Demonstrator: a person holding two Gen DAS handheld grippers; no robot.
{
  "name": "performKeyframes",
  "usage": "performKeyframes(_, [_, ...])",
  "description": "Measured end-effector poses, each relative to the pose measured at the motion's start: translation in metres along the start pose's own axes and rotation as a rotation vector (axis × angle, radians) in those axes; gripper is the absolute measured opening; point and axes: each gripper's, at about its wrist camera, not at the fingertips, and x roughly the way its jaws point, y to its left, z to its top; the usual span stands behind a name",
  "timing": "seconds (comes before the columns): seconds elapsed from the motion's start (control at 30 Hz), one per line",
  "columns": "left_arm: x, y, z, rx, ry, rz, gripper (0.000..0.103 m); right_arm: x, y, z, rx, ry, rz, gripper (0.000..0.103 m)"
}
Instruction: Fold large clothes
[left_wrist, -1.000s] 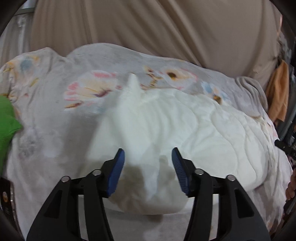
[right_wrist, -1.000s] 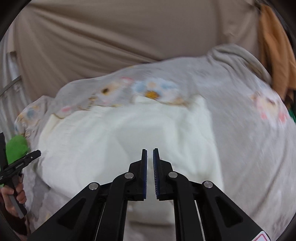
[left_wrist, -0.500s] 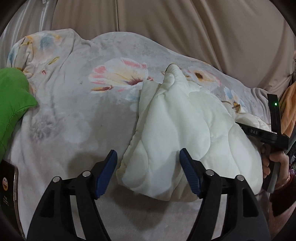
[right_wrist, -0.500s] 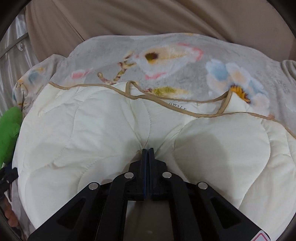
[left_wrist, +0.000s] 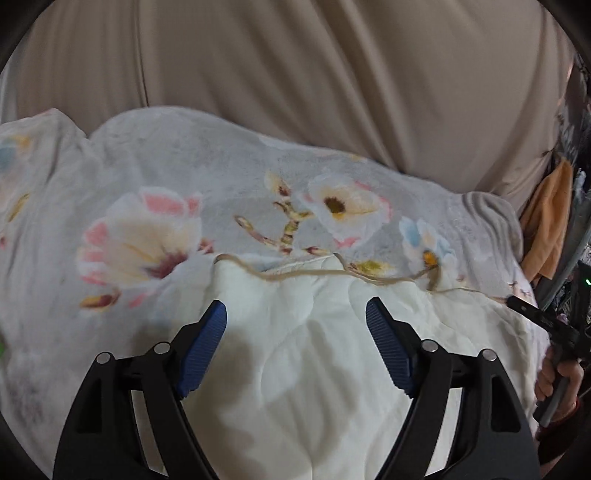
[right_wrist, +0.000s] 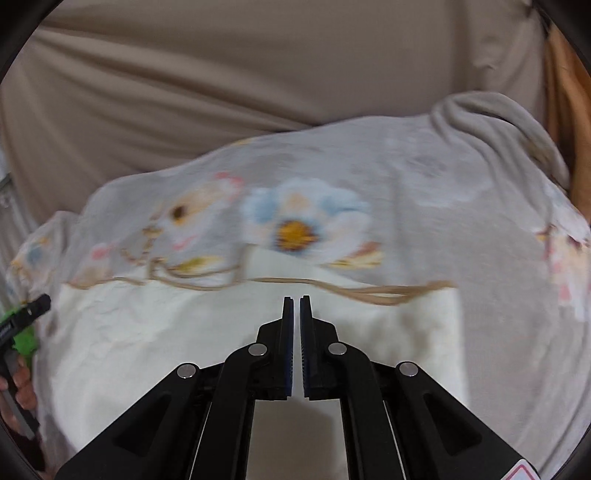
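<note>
Two pairs of tongs hang over the white quilted garment (left_wrist: 314, 350). The left tongs (left_wrist: 295, 332) are opening, wide apart, with nothing pinched; the garment lies below and ahead of them. The right tongs (right_wrist: 295, 325) are closed to a thin slit with nothing visibly between them. The garment lies on a floral blanket (left_wrist: 166, 184), its tan-trimmed edge (right_wrist: 295, 282) running side to side just beyond both tongs, long axis crosswise. Judging by this, either hand could reach that edge. A beige curtain (left_wrist: 332, 74) hangs behind the garment. No containers are visible.
</note>
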Motion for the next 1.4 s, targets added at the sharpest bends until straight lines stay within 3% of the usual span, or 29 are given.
performKeyframes(0.13, [0.062,0.009,0.001,0.03,0.094,0.107,0.075,0.042,-0.046,-0.012,0.055,0.078,-0.08,0.0])
performKeyframes(0.2, [0.078,0.014,-0.004,0.033,0.11,0.115,0.076,0.057,-0.057,-0.018,0.089,0.098,-0.051,0.0])
performKeyframes(0.4, [0.101,0.015,-0.012,0.037,0.118,0.162,0.079,0.07,-0.04,-0.018,0.008,0.096,-0.144,0.0])
performKeyframes(0.53, [0.089,0.009,-0.011,0.065,0.103,0.215,0.077,0.053,-0.035,-0.013,0.009,0.071,-0.167,0.001])
performKeyframes(0.57, [0.081,0.007,-0.011,0.069,0.085,0.234,0.076,0.041,-0.028,-0.012,0.001,0.039,-0.154,0.008])
performKeyframes(0.67, [0.041,-0.005,-0.016,0.087,0.02,0.269,0.076,0.001,0.016,-0.012,-0.045,-0.02,-0.007,0.008])
performKeyframes(0.83, [-0.011,-0.025,-0.03,0.119,-0.021,0.299,0.078,-0.016,0.118,-0.031,-0.222,0.025,0.185,0.008])
performKeyframes(0.97, [-0.039,-0.031,-0.043,0.123,-0.032,0.306,0.08,0.002,0.167,-0.05,-0.279,0.066,0.222,0.007])
performKeyframes(1.03, [-0.052,-0.028,-0.053,0.118,-0.03,0.322,0.088,0.015,0.181,-0.06,-0.284,0.103,0.233,0.007])
performKeyframes(1.17, [-0.072,0.003,-0.077,0.029,0.013,0.273,0.092,0.043,0.186,-0.079,-0.292,0.142,0.208,0.005])
performKeyframes(1.33, [-0.076,0.071,-0.127,-0.207,0.118,0.192,0.093,0.053,0.178,-0.086,-0.249,0.146,0.247,0.003])
performKeyframes(1.4, [-0.074,0.092,-0.147,-0.312,0.131,0.114,0.095,0.053,0.18,-0.087,-0.258,0.141,0.244,0.003])
